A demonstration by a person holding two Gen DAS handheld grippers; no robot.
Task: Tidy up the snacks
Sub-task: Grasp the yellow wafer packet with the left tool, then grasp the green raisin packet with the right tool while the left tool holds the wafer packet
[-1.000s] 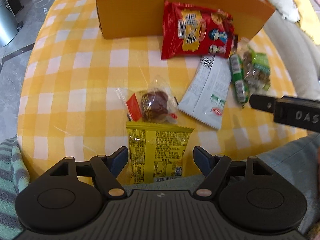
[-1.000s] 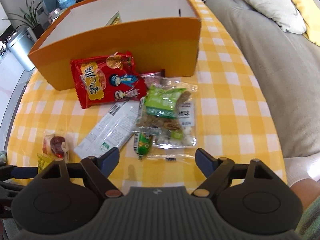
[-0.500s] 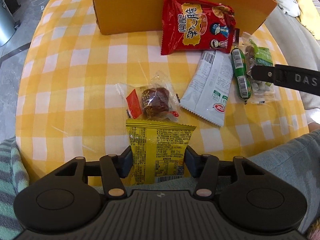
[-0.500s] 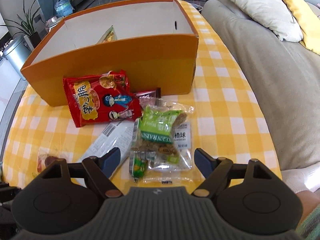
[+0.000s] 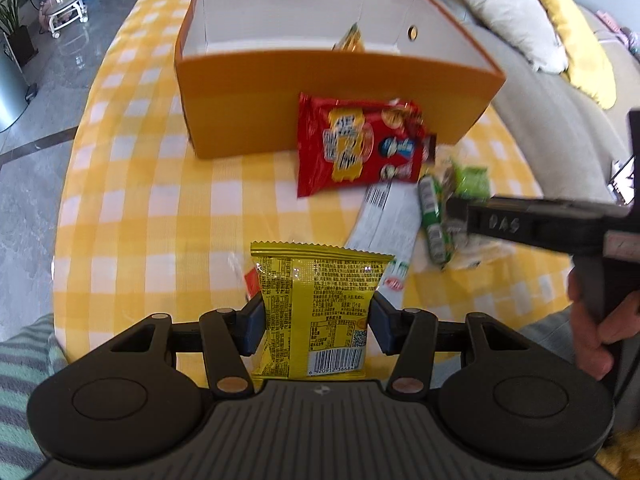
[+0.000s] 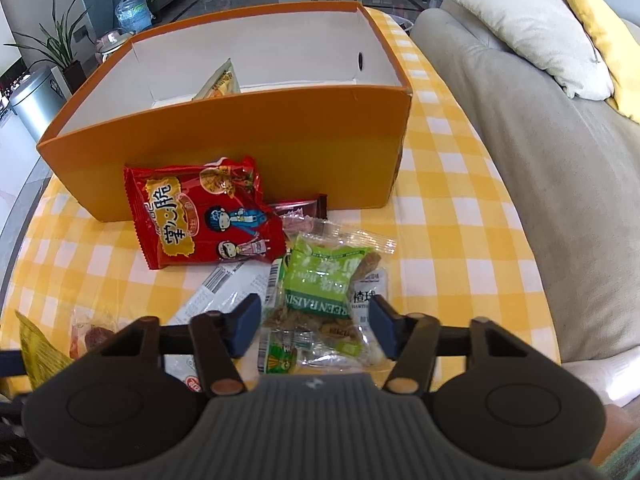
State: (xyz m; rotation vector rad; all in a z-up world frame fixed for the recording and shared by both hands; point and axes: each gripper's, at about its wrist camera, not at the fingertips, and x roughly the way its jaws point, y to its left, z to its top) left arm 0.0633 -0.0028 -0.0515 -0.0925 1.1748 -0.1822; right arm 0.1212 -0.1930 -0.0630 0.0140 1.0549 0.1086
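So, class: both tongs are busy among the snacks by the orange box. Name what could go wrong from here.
1. The left tongs pinch the yellow packet low down, with most of it sticking out above the pads; it may flop or slip on the way to the box.
2. The right tongs are closing around overlapping packs, the raisin bag and the green sausage; they might catch both, or neither cleanly.

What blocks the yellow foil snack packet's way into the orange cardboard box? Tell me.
Nothing visible does. The yellow foil snack packet is clamped in the left gripper, and the orange cardboard box stands open-topped beyond it, mostly bare inside.
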